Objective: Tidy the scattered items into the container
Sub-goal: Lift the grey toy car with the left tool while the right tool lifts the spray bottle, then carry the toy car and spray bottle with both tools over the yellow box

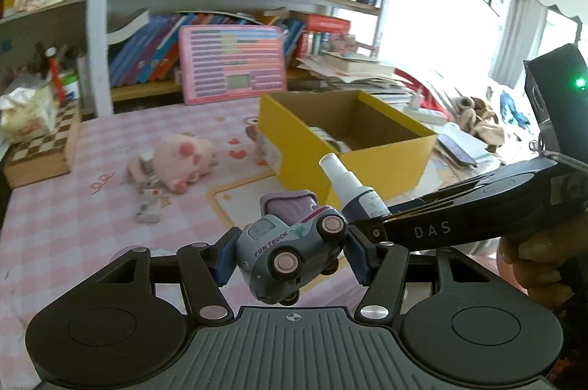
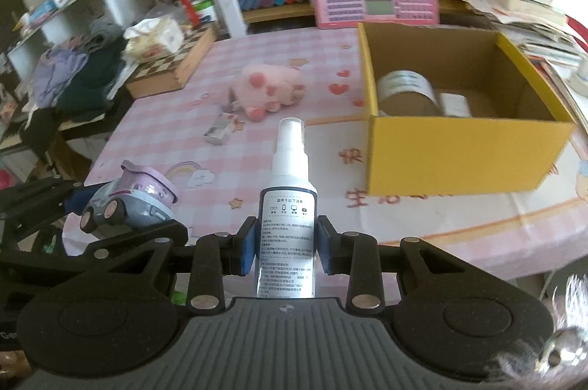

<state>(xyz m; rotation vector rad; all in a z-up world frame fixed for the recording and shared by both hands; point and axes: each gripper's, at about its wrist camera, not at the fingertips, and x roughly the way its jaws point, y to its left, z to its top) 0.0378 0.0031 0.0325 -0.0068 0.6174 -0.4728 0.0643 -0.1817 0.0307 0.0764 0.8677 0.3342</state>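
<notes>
The left gripper (image 1: 290, 256) is clenched on a grey-blue toy truck (image 1: 290, 250) marked "FUN TRUCK", the blue pads pressing its sides; the truck is tilted, its pink-hubbed wheels turned toward the camera, and it is held clear above the near edge of the table (image 1: 73, 206). The right gripper (image 2: 287, 248) grasps a spray bottle (image 2: 288, 206) by its dark labelled body, white nozzle pointing away from the camera, also over the near edge. The two held items sit just beside each other, the truck to the left of the bottle. The yellow cardboard box (image 2: 463, 154) stands open on the right half of the pink checked tablecloth, near the right edge; inside it lie a roll of tape (image 2: 404, 92) and a small white item that cannot be identified. A pink plush toy (image 2: 272, 88) lies toward the middle of the table, left of the box and well apart from both grippers. Small wrapped packets (image 2: 220, 129) lie just beside the plush on its near side. A chessboard box (image 2: 172, 66) sits at the far left corner.
</notes>
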